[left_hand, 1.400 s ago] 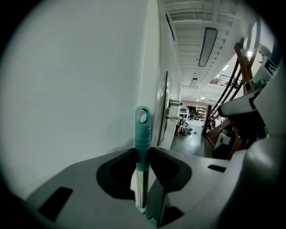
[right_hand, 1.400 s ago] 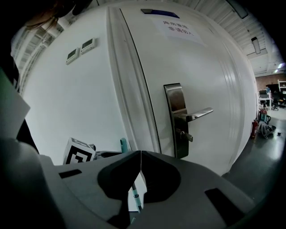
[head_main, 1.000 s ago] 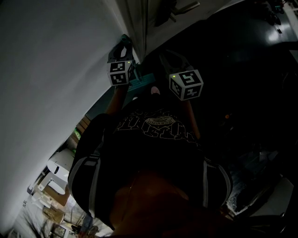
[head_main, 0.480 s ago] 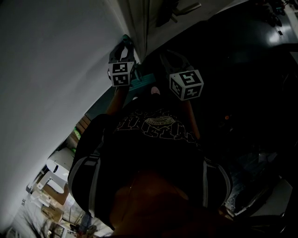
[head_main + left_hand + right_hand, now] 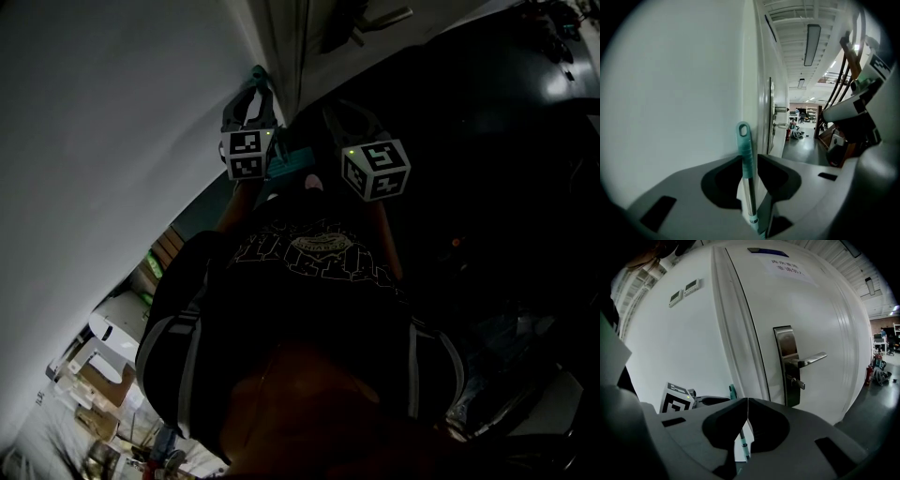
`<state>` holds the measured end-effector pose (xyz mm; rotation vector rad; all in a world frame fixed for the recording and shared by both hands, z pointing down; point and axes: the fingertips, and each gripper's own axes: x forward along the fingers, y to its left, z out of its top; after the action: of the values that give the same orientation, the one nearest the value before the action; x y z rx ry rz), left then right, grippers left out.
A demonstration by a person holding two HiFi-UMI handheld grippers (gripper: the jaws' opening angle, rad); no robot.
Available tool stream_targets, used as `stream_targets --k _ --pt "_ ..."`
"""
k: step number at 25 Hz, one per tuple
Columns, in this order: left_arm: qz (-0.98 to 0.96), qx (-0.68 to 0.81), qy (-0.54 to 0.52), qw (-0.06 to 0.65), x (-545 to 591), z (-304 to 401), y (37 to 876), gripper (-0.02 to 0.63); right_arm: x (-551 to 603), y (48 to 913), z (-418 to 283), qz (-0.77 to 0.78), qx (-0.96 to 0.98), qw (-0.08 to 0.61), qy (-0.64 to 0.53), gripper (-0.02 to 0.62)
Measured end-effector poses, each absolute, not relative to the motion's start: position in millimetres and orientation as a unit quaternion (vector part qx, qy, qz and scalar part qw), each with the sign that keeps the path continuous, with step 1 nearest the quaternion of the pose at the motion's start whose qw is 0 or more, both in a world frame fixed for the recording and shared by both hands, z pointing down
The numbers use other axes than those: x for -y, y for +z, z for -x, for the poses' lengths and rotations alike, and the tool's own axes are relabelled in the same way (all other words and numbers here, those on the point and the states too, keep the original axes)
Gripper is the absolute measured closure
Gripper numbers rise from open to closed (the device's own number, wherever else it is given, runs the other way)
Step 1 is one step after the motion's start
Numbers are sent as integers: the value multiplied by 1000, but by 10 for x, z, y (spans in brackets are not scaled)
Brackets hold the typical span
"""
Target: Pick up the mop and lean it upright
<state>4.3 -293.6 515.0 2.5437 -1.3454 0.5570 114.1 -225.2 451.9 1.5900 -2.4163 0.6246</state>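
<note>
1. Far left is the white wall [image 5: 670, 93], bare, and it's the surface this mop should end up resting on.
2. The left gripper [image 5: 749, 159] is close to the wall. Its jaws stand apart with the mop [image 5: 745, 145] handle upright between them. A sliver of gap shows on one side, so I'd call it cradled, not pinched.
3. The handle's teal top sits near the wall, just beside the door frame [image 5: 764, 108]. I can't tell whether it touches.
4. To do this well, let the top settle on the wall and check it stands by itself. Then draw the jaws straight back so neither side nudges the handle.
5. Keep it off the door [image 5: 820, 310], since a swinging door would likely drop it.
6. On the right, the right gripper [image 5: 747, 401] has its jaws pressed together on nothing, near enough to steady the mop.
</note>
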Motion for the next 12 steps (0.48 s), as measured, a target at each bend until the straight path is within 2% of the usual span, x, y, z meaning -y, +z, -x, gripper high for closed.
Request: stream_targets --k 4,12 --pt "-865 458 178 106 2910 -47 5057 463 2273 4517 -1102 -529 817 92 209 575" --pt "-865 464 161 107 2789 4 4890 540 2263 4517 -968 -511 829 94 208 575"
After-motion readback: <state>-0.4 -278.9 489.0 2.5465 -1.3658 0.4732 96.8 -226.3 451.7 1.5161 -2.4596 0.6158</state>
